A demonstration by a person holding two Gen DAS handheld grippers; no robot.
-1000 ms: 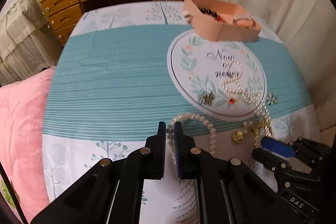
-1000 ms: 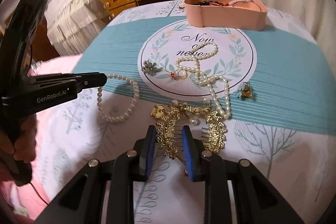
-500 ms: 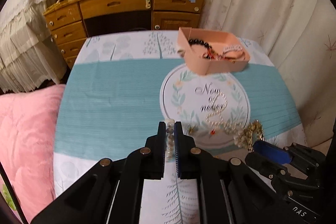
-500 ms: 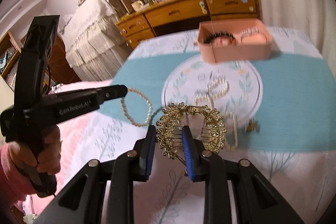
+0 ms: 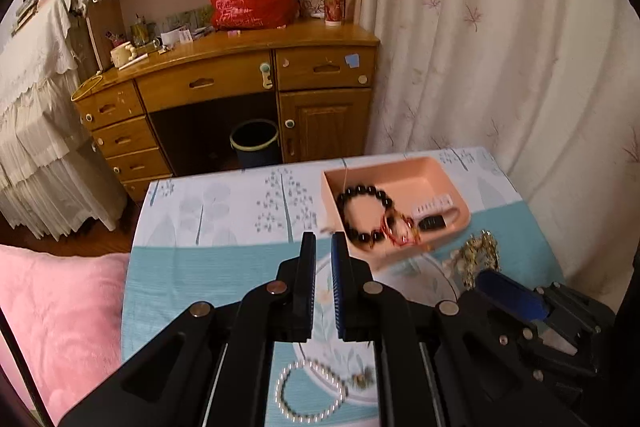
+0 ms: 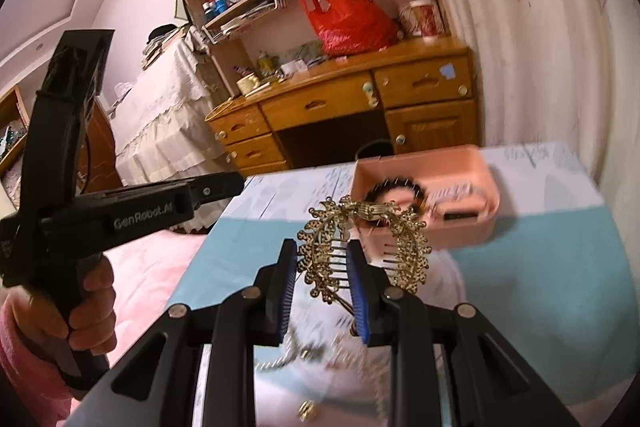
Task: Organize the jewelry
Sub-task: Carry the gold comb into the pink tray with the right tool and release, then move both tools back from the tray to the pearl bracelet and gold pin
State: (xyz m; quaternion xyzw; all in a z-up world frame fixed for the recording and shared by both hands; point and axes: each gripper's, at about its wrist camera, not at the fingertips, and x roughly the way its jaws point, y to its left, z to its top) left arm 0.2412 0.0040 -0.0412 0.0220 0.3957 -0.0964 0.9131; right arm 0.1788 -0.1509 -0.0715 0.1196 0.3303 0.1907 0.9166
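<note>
Now you are carrying the gold hair comb (image 6: 362, 247), lifted off the bench, toward the pink tray (image 6: 472, 227), right gripper (image 6: 322, 255) jaws clamped; left gripper (image 5: 323, 247) jaws nearly closed, pearl bracelet (image 5: 310, 395) dangling below.

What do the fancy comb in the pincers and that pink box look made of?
The hair comb looks like gold-toned metal: shiny filigree, thin stiff teeth; possibly only plated. The pink tray looks like matte moulded plastic: smooth walls, rounded corners, even colour.

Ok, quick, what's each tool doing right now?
Left tool: nearly closed, nothing seen in it.
Right tool: closed on the gold comb.
</note>
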